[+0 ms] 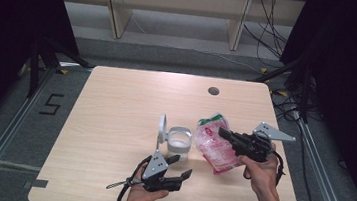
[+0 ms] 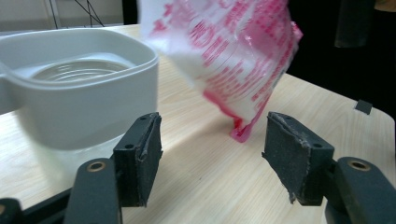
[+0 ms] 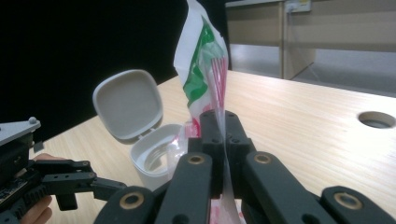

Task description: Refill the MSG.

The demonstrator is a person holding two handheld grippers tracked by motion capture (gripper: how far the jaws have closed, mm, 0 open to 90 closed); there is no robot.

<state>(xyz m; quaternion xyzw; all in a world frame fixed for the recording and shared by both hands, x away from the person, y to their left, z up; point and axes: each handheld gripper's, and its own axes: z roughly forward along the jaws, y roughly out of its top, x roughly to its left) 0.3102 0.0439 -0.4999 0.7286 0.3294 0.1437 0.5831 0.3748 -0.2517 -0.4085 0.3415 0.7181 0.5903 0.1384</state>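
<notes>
A pink and white plastic bag with a green top (image 1: 217, 145) is tilted over the table right of centre, its lower end near the wood. My right gripper (image 1: 223, 133) is shut on its edge; in the right gripper view the jaws (image 3: 218, 116) pinch the film of the bag (image 3: 205, 70). A white container (image 1: 180, 141) stands beside it with its hinged lid (image 1: 162, 128) raised. My left gripper (image 1: 183, 165) lies low just in front of the container, open. Its pads (image 2: 140, 154) hold nothing, with the container (image 2: 84, 93) and the bag (image 2: 233, 51) just ahead.
A round cable hole (image 1: 213, 90) sits in the light wood table (image 1: 116, 99) near the far edge. Wooden shelving legs (image 1: 117, 13) stand on the floor beyond. Cables (image 1: 273, 45) run along the floor at the right.
</notes>
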